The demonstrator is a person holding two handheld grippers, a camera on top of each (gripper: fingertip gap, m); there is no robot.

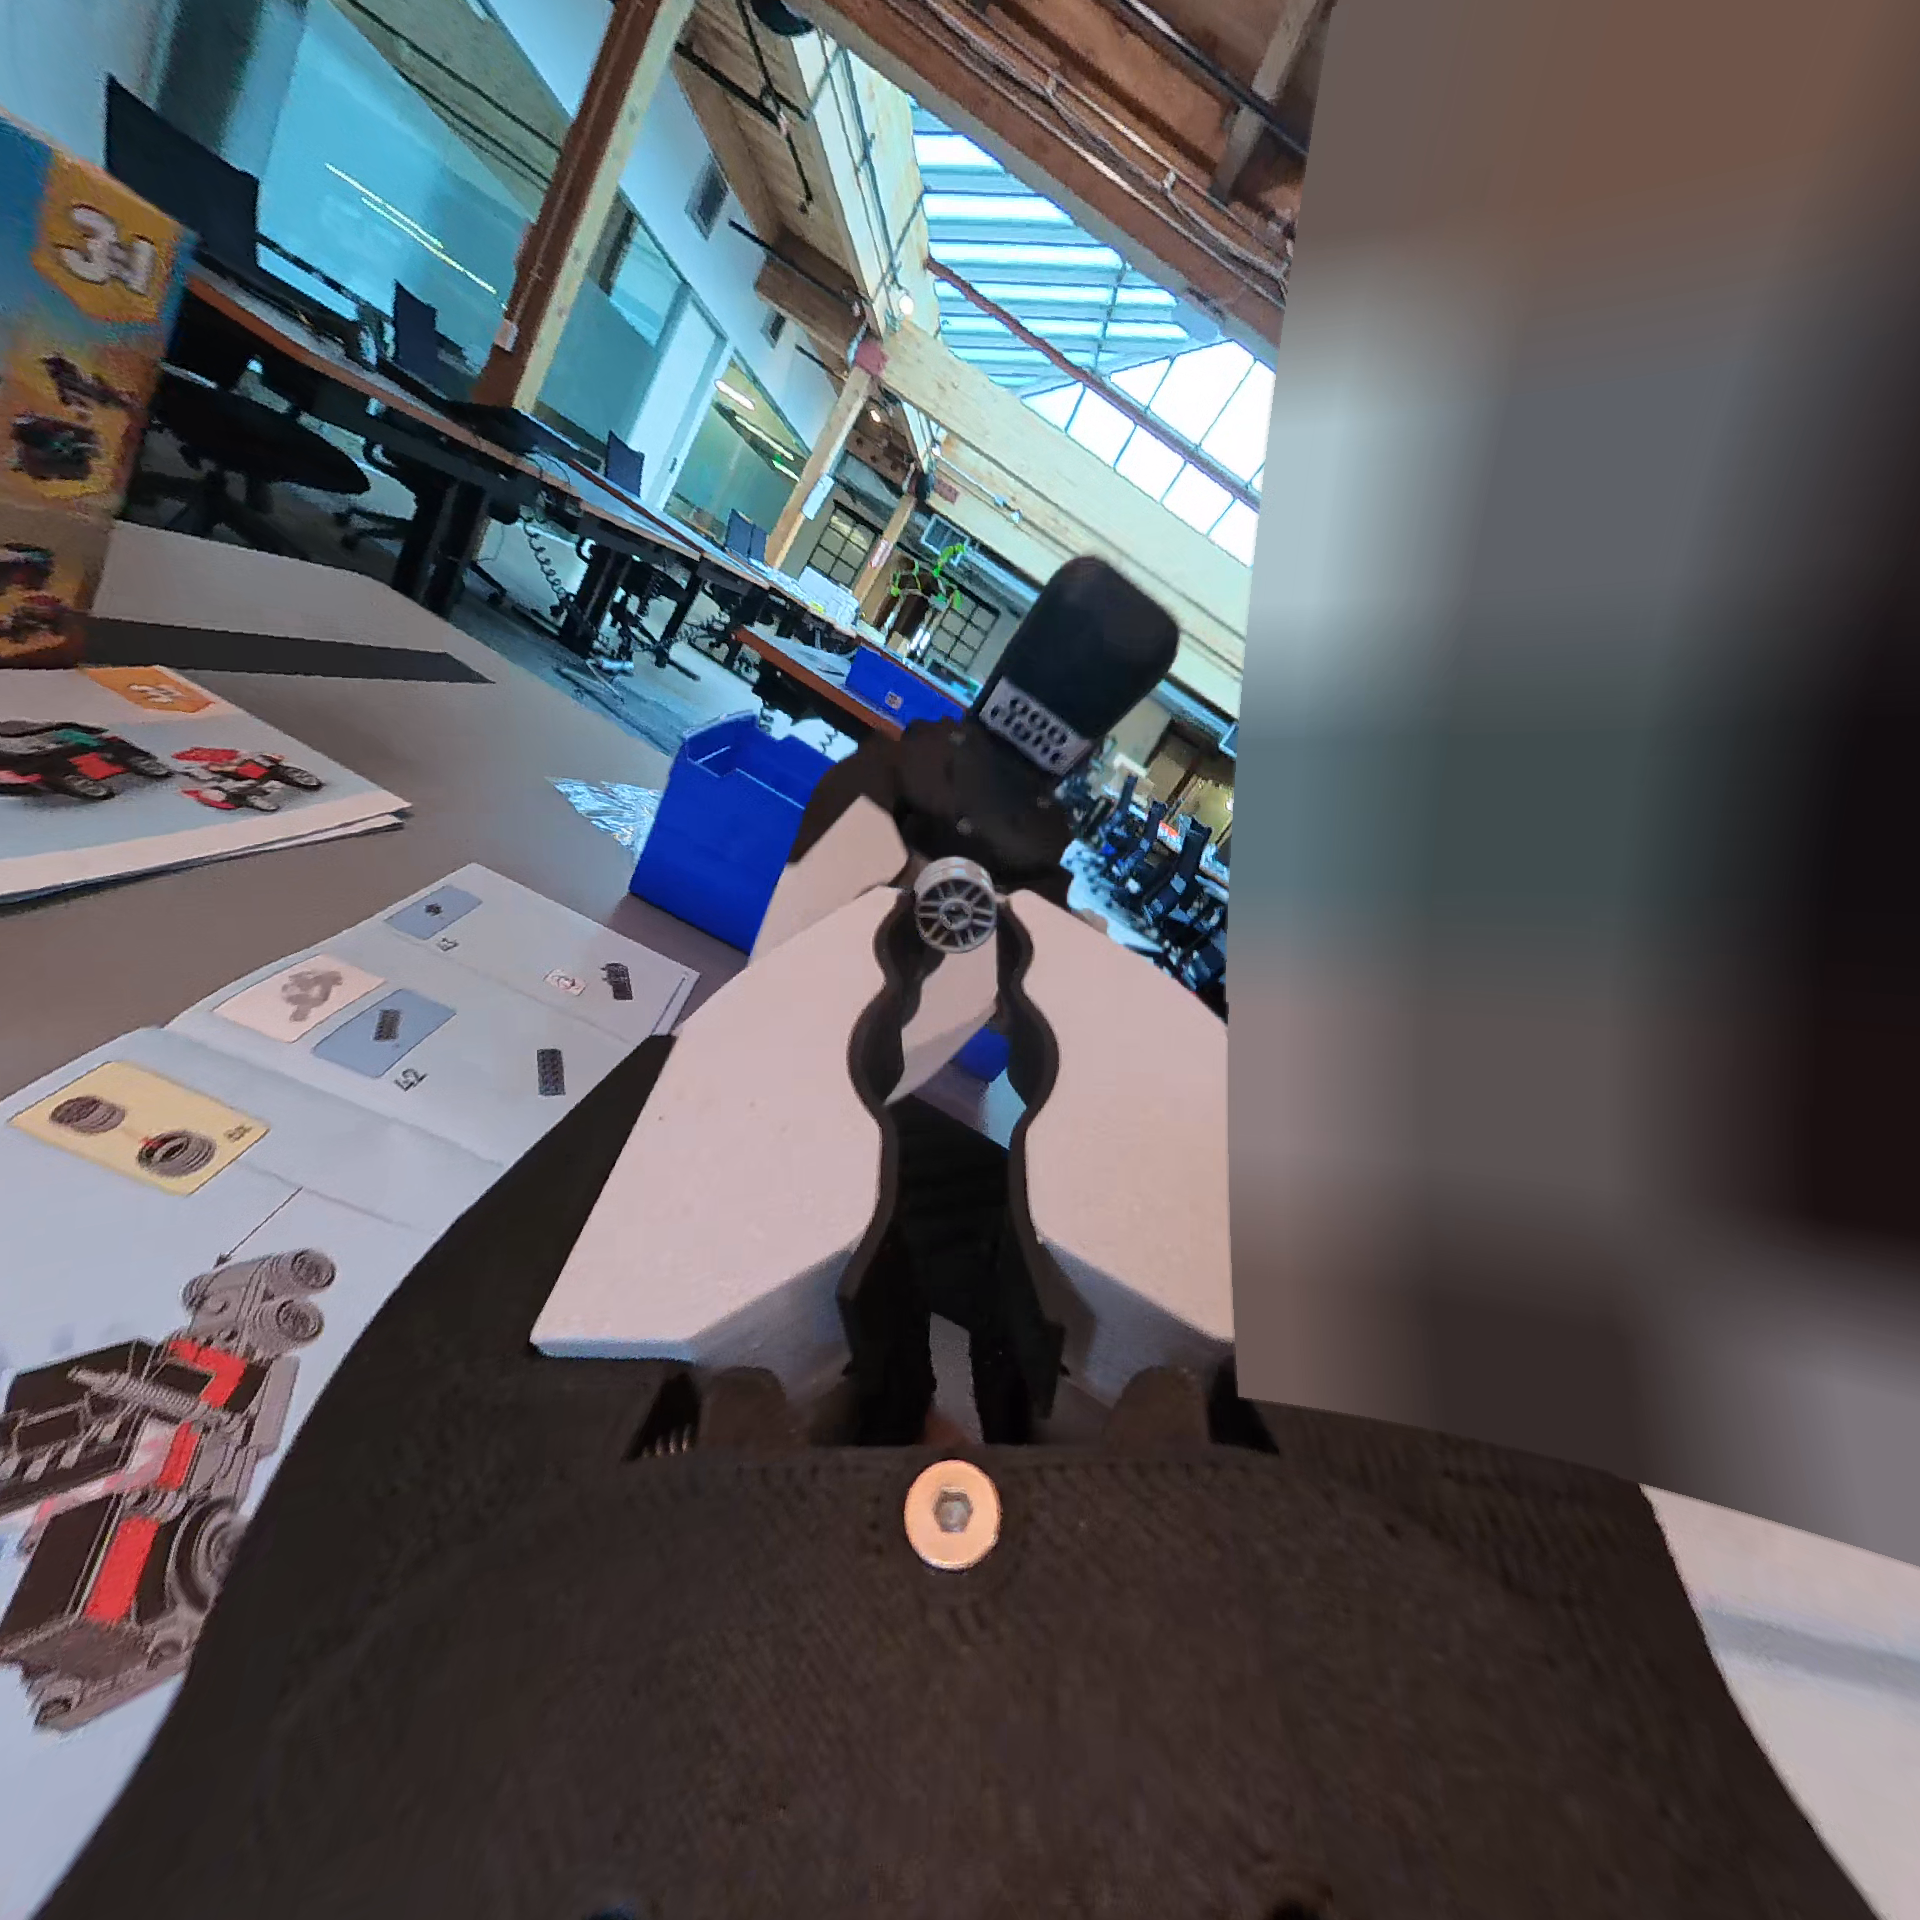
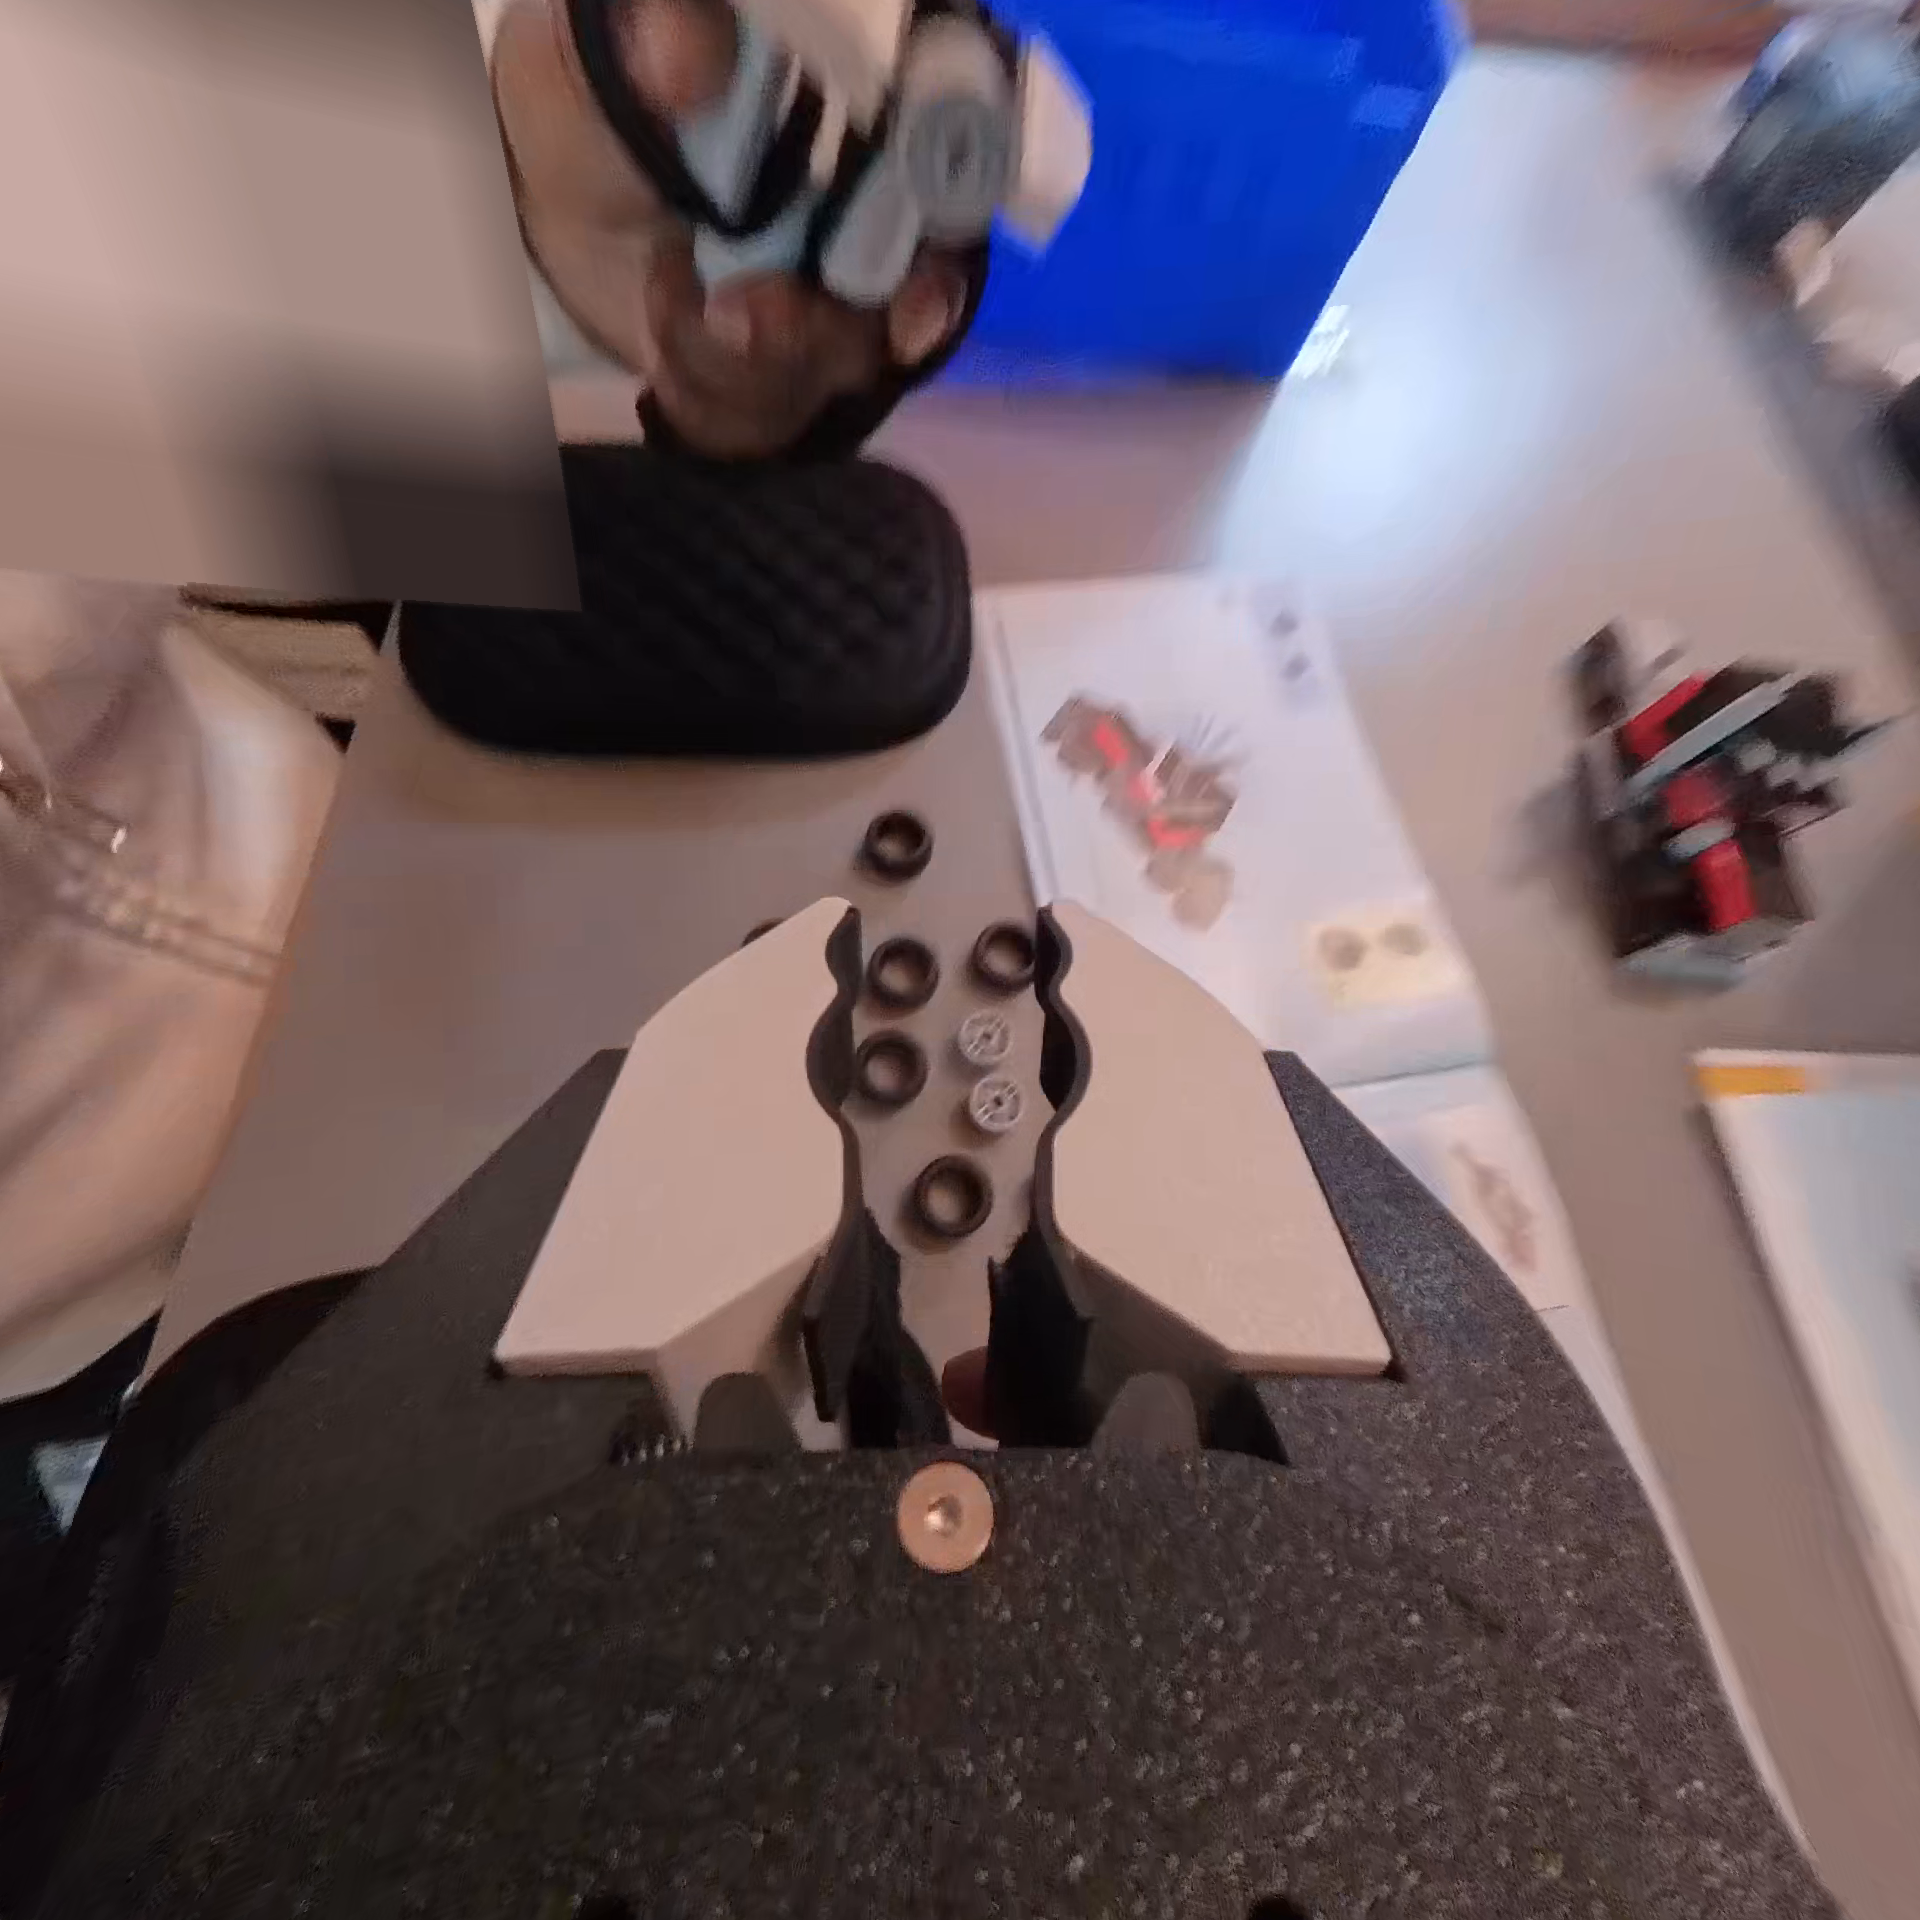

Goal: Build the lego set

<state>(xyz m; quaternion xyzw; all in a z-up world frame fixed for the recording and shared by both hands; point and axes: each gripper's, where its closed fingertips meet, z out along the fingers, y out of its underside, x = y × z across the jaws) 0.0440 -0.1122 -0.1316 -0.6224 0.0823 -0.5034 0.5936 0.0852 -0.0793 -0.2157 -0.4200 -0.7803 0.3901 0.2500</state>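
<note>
My left gripper (image 1: 954, 920) is shut on a small grey wheel hub (image 1: 954, 912), held at the fingertips and raised off the table. It shows blurred at the top of the right wrist view (image 2: 883, 177), with the grey hub (image 2: 951, 156) in it. My right gripper (image 2: 945, 935) is open and empty, hovering over loose parts on the grey table: several black tyres (image 2: 902, 971) and two grey wheel hubs (image 2: 982, 1037), seen between its fingers. A partly built black, red and grey model (image 2: 1704, 821) stands to the right, blurred. The right gripper's black body (image 1: 987, 790) shows beyond my left fingertips.
An open instruction booklet (image 1: 312, 1091) lies at the left; it also shows in the right wrist view (image 2: 1195, 790). Another booklet (image 1: 156, 779) and the set's box (image 1: 73, 364) lie farther back. A blue bin (image 1: 727, 821) stands behind. A black padded object (image 2: 686, 613) lies beyond the tyres. Spacing between my two grippers at the tips: around 10 cm.
</note>
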